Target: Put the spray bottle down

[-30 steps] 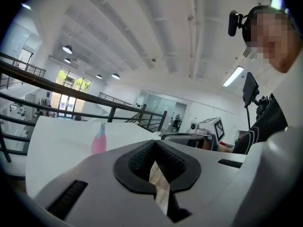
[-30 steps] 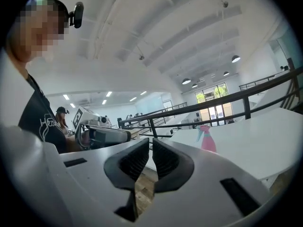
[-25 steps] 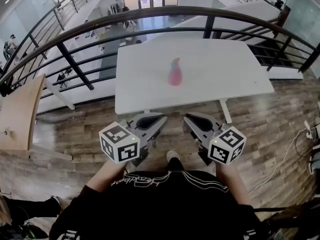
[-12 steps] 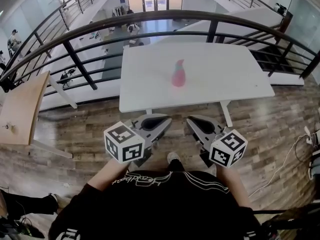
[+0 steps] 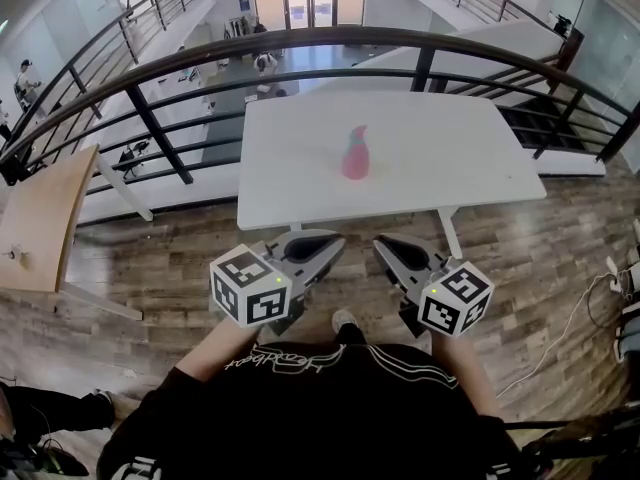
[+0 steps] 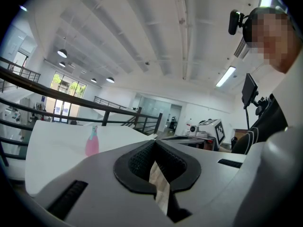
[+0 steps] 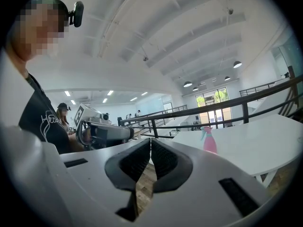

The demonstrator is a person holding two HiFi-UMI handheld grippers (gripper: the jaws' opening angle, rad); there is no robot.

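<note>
Pink plastic spray bottle [image 5: 355, 153] upright mid white table [image 5: 460, 168]; my left gripper [image 5: 325, 241], right gripper [image 5: 386, 244] closed, empty, short of table. Careless reach could topple bottle.

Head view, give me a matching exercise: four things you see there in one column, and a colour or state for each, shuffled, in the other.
Column one:
1. spray bottle
2. table
3. railing
4. right gripper

Column two:
A. shut, nothing between the jaws
B. pink
C. white
D. dark

Pairs: 1-B, 2-C, 3-D, 4-A.
</note>
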